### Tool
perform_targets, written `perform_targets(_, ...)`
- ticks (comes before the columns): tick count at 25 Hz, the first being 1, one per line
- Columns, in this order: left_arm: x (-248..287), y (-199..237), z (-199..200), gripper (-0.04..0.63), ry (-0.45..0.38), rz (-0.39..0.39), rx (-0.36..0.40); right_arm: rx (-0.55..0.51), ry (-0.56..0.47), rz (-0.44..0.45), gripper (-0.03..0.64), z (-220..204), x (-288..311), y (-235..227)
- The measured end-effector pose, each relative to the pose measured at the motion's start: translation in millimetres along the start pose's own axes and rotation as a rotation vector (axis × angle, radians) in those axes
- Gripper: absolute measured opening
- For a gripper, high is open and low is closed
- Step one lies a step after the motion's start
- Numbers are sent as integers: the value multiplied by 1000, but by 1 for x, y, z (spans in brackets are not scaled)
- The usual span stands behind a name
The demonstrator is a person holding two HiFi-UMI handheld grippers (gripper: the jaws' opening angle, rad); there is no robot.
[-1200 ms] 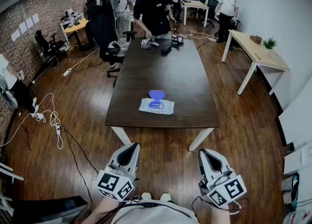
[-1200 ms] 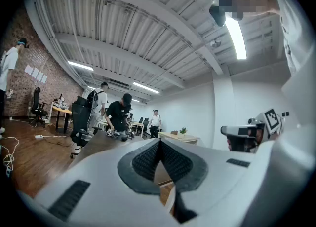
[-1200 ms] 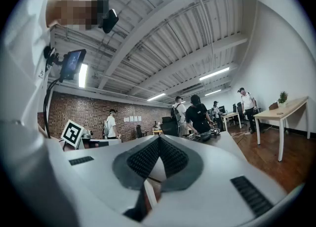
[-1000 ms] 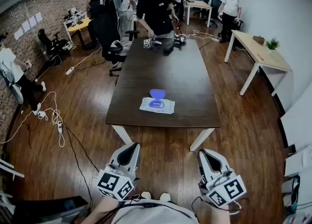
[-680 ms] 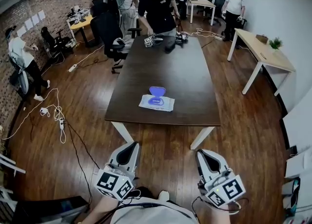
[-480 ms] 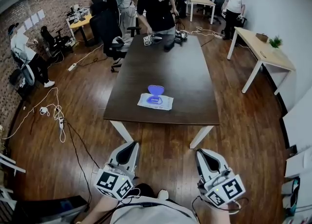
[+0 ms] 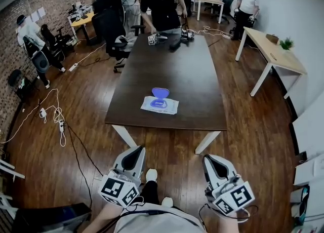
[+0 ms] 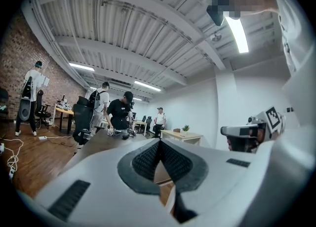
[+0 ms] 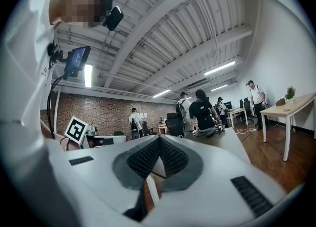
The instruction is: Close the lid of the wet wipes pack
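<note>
The wet wipes pack (image 7: 159,106) lies flat near the front of a long dark table (image 7: 190,75), its blue lid (image 7: 160,92) standing open toward the far side. Both grippers are held low over the wooden floor, well short of the table's front edge. My left gripper (image 7: 133,152) is at the lower left and my right gripper (image 7: 213,159) at the lower right. In the left gripper view the left gripper (image 8: 159,143) has its pads together with nothing between them. The right gripper (image 9: 159,139) looks the same in its own view.
A person in black (image 7: 163,1) leans over devices (image 7: 169,38) at the table's far end, with others standing behind. An office chair (image 7: 109,32) stands at the far left corner. A light wooden table (image 7: 273,49) is at the right, and cables (image 7: 50,118) lie on the floor at the left.
The table and pack have drifted slightly left and nearer in the head view. A shoe now shows between the grippers. A person at the left wall has walked along it. Both grippers stay shut.
</note>
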State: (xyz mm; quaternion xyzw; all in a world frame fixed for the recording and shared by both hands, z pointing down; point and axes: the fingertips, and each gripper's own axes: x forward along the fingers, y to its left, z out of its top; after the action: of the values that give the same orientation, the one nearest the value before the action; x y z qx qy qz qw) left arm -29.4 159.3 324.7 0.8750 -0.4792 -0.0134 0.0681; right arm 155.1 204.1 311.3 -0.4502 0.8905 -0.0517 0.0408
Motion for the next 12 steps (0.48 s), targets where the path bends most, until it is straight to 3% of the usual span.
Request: perform_targets(12, 44, 44, -6, 2, 1, -18, -20, 0, 22, -8, 6, -6, 55, -22)
